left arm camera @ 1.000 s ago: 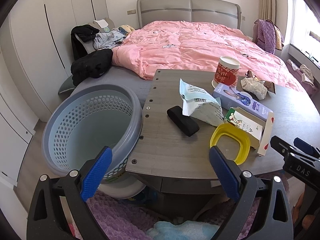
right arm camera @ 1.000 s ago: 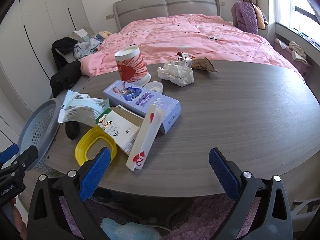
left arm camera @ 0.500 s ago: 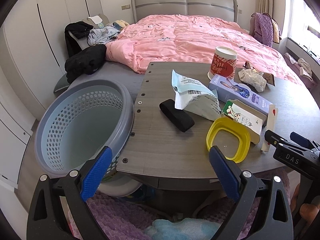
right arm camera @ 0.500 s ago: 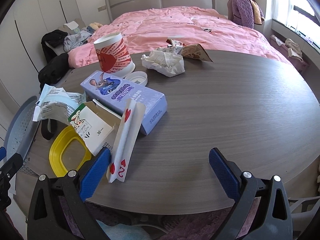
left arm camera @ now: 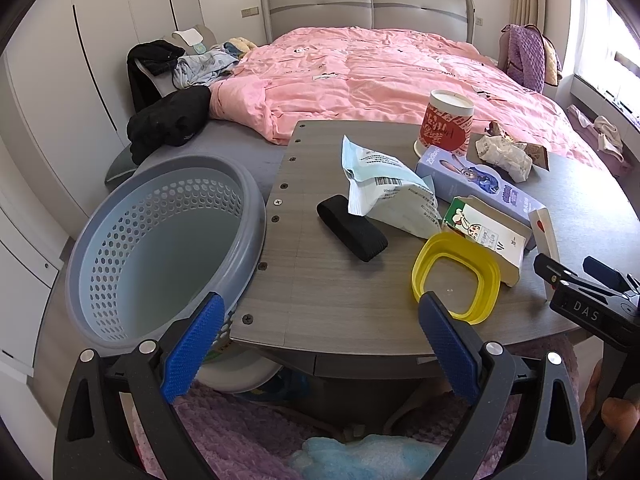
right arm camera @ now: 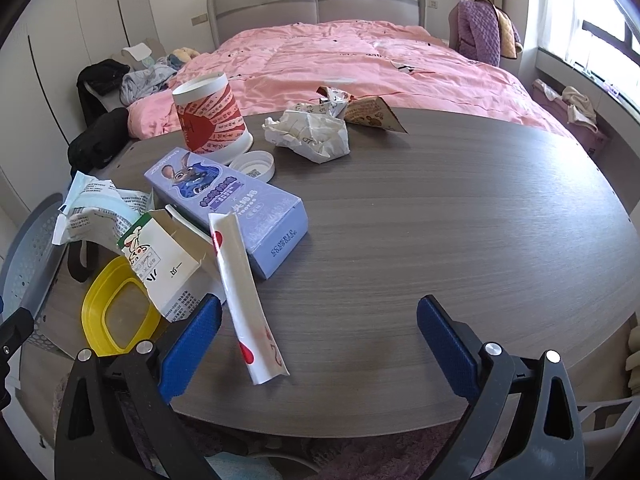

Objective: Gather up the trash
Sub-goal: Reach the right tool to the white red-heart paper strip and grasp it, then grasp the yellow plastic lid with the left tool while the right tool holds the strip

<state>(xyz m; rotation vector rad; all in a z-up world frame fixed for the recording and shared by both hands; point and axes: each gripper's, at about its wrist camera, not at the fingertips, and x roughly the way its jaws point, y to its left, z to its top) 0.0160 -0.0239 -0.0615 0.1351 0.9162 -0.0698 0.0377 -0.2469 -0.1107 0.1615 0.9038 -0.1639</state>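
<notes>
- Compared with a second ago the right view has crept closer to the trash – the long white wrapper with red hearts now lies just beside the left pad of the right claw, and the red-and-white cup sits higher in the picture.
- Left claw is spread wide with nothing between the pads, hovering over the near edge of the surface; the grey basket is to its left, right up against the surface's edge.
- Right claw's jaws have just been closing a touch, but they're well apart and empty.
- Trash is all on the surface: black case, pale blue bag with a barcode, yellow lid, torn carton, crumpled paper.
- Readable stuff – the purple box has a cartoon rabbit and "ZOOTOO", and the other claw's body reads "DAS".
</notes>
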